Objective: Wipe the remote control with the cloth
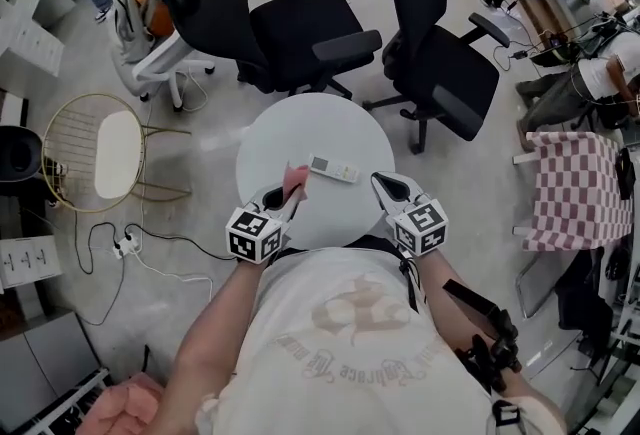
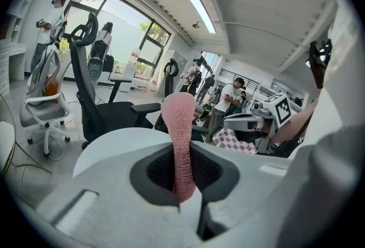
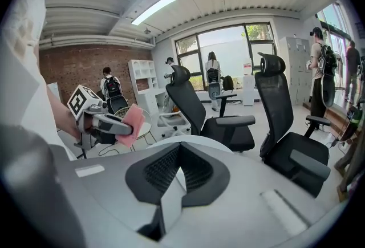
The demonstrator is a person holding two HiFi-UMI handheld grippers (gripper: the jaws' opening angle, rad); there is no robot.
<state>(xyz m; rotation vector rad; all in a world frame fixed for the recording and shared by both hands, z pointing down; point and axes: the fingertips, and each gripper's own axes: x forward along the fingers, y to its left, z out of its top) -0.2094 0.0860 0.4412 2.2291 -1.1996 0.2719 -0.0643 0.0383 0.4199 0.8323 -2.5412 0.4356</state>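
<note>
A white remote control [image 1: 333, 168] lies on the round white table [image 1: 310, 138], near its front edge. My left gripper [image 1: 291, 193] is shut on a pink cloth [image 1: 294, 181], held just left of the remote and above the table. The cloth [image 2: 180, 144] stands up between the jaws in the left gripper view, and shows as a pink square [image 3: 132, 123] in the right gripper view. My right gripper [image 1: 384, 185] is shut with nothing in it, to the right of the remote; its jaws [image 3: 177, 179] meet with no gap.
Two black office chairs [image 1: 290, 23] [image 1: 440, 63] stand behind the table. A gold wire side table [image 1: 100, 151] is at the left, a checked cloth on a chair [image 1: 572, 191] at the right. Cables and a power strip [image 1: 125, 245] lie on the floor. People stand farther off.
</note>
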